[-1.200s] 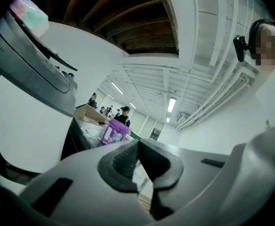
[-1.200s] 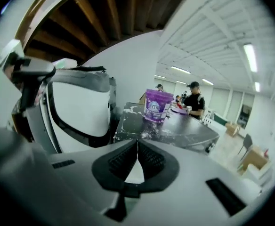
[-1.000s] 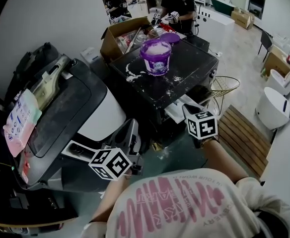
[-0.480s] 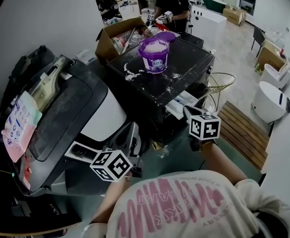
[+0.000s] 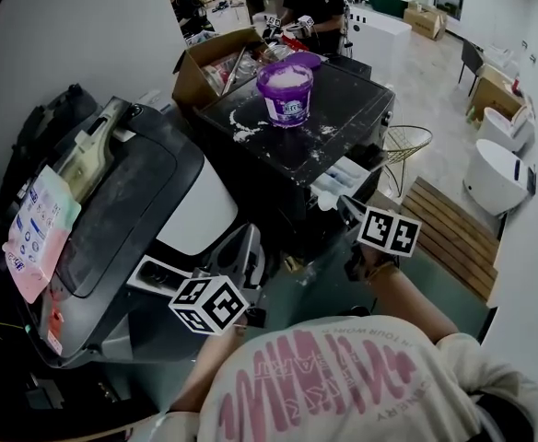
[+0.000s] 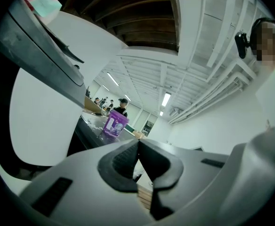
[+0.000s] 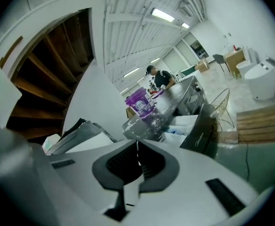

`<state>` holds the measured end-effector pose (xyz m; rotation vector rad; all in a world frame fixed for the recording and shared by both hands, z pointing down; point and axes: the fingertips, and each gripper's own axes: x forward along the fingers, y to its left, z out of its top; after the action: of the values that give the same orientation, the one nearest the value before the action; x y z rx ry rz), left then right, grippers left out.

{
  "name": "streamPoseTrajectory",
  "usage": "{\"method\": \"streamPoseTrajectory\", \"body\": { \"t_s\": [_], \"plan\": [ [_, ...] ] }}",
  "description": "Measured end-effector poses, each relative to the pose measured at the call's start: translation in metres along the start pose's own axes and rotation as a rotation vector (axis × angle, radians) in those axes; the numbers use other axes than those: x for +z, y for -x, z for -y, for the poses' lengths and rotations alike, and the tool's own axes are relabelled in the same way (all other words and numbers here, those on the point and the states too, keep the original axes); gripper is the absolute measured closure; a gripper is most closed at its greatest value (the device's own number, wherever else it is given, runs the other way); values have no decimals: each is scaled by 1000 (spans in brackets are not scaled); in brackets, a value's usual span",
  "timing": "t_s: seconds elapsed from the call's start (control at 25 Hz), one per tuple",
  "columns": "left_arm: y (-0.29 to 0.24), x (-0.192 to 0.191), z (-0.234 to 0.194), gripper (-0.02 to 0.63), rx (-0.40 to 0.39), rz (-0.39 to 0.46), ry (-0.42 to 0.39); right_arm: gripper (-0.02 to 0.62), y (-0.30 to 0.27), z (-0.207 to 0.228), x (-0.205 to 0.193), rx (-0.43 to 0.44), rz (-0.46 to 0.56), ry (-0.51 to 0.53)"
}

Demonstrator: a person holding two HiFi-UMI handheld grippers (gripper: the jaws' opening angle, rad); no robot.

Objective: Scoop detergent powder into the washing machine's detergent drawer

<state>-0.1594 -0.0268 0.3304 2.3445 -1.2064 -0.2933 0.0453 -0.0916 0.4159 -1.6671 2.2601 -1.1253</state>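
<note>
While both sets of fingers are pressed shut on nothing, the left gripper (image 6: 138,145) and the right gripper (image 7: 137,149) hang low in front of the washing machine (image 5: 352,118), well short of the purple detergent tub (image 5: 286,95), which stands open and full on the machine's dark top. The detergent drawer (image 5: 343,180) juts open from the front, just beyond the right gripper. White powder (image 5: 243,136) already streaks the top beside the tub, and more is likely to fall: any scoopful has to travel from the tub across the top and over the front edge down to the narrow drawer, so a tilt on the way would scatter it. No scoop can be made out, and closed fingers must open before lifting one. A careless reach could also knock the drawer, so close to the right gripper. Compared with a second ago, the right gripper's marker cube has rolled and sits closer under the drawer, while the left gripper has crept slightly forward.
</note>
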Motion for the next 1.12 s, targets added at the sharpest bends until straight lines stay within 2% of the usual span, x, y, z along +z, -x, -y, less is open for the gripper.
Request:
{"method": "streamPoseTrajectory", "body": {
  "t_s": [0.36,0.52,0.84,1.12],
  "plan": [
    [-3,7,5,605,-18,1,-29,592,7,-33,3,104,72,-172],
    [-9,9,11,605,-33,-1,-57,592,14,-50,18,158,110,-199],
    [-23,8,12,605,-6,-10,-102,592,32,-73,49,211,203,-108],
    [-40,19,32,605,-3,45,-114,592,40,-78,81,245,225,12]
  ]
}}
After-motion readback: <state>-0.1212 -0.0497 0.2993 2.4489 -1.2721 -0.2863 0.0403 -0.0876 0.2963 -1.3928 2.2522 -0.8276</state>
